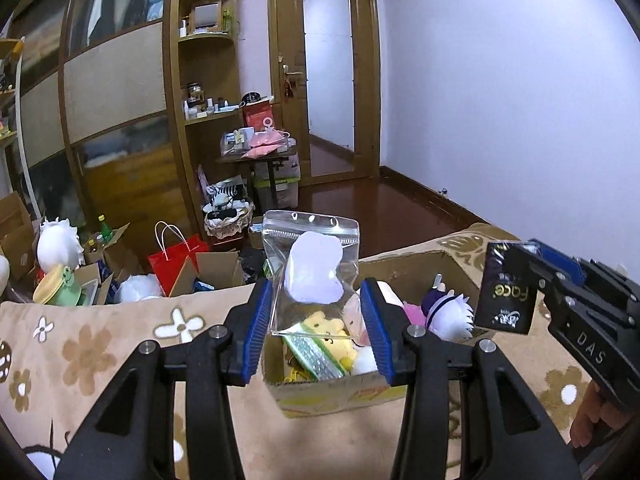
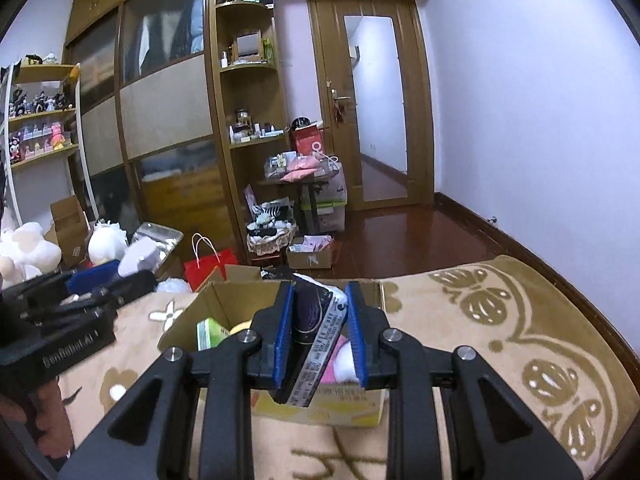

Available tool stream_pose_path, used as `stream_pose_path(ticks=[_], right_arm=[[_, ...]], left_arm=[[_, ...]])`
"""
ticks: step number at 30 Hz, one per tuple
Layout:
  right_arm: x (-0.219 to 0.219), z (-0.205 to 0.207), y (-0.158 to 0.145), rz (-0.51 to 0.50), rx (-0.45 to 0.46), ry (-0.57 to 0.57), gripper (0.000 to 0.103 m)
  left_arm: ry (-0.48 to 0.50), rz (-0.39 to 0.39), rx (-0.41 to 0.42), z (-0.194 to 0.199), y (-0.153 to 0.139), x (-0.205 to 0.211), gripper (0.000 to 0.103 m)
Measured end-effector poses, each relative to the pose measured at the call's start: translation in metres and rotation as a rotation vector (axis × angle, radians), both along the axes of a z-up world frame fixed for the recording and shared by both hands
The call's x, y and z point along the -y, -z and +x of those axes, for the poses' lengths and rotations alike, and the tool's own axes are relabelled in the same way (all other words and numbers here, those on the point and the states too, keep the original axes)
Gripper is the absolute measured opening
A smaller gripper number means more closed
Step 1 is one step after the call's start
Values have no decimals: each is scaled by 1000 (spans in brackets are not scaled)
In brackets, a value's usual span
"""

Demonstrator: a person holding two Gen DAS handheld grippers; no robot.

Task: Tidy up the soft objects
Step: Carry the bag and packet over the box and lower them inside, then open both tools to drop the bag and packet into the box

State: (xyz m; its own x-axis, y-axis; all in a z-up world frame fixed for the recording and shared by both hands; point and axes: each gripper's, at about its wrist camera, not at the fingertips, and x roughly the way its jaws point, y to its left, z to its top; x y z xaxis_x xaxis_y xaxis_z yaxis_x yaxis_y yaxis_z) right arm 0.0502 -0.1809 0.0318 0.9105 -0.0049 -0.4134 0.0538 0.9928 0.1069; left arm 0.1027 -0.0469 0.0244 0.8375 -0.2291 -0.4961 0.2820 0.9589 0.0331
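Observation:
My left gripper is shut on a clear zip bag with a pale lilac soft piece inside, held upright over an open cardboard box on the beige flowered blanket. The box holds a yellow plush, a green packet and a purple-haired doll. My right gripper is shut on a black tissue pack, held over the same box; it shows at right in the left wrist view. The left gripper appears at far left in the right wrist view.
The blanket covers the bed. Beyond its far edge stand a red paper bag, open cartons, white plush toys and a basket. A wardrobe, shelves and a small cluttered table stand behind; a door is at the back.

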Motion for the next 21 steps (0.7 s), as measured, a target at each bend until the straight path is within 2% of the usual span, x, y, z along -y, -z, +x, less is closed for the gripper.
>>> stream_pose_path(ticks=[5, 13, 21], right_arm=[[-2, 16, 9, -12, -13, -11, 27], [6, 36, 30, 36, -71, -18, 28], [11, 48, 52, 105, -120, -59, 31]], left_arm=[[21, 13, -39, 16, 16, 8, 44], [40, 31, -85, 32, 38, 15, 44], [60, 4, -136, 42, 51, 18, 47]])
